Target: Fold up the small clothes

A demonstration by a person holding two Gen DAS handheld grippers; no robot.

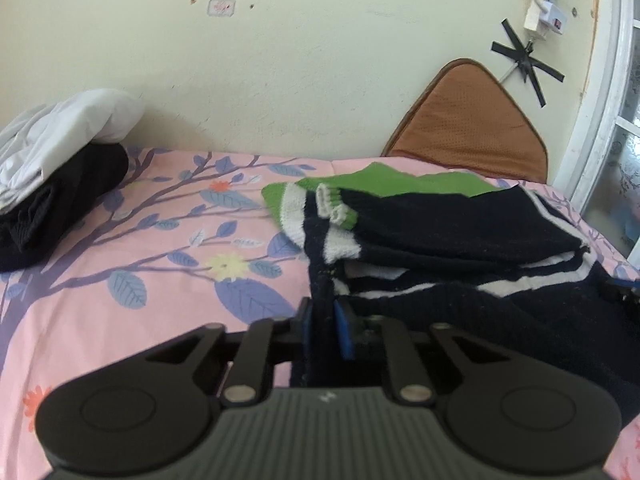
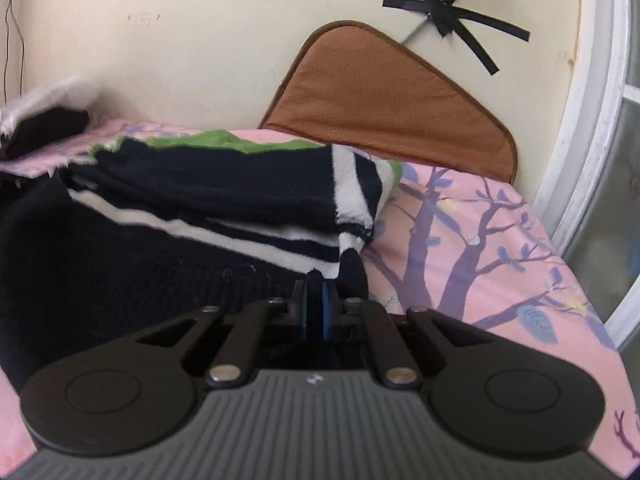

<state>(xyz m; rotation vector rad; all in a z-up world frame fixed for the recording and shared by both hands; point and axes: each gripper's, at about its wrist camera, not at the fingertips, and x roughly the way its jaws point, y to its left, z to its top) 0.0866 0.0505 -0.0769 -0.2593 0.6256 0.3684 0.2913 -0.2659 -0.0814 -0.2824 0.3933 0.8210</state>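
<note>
A small knitted sweater (image 1: 460, 224), navy with white stripes and green parts, lies partly folded on the pink floral bedsheet (image 1: 140, 248). My left gripper (image 1: 323, 312) is shut on the sweater's near left edge, with navy fabric pinched between its blue pads. The sweater also shows in the right wrist view (image 2: 200, 200). My right gripper (image 2: 318, 300) is shut on the sweater's near right corner. Both hold the near hem a little above the bed, with the sleeves folded on top.
A folded pile of white and black clothes (image 1: 52, 176) sits at the far left by the wall. A brown cushion (image 2: 392, 108) leans on the wall at the back right. A window frame (image 2: 592, 120) is on the right.
</note>
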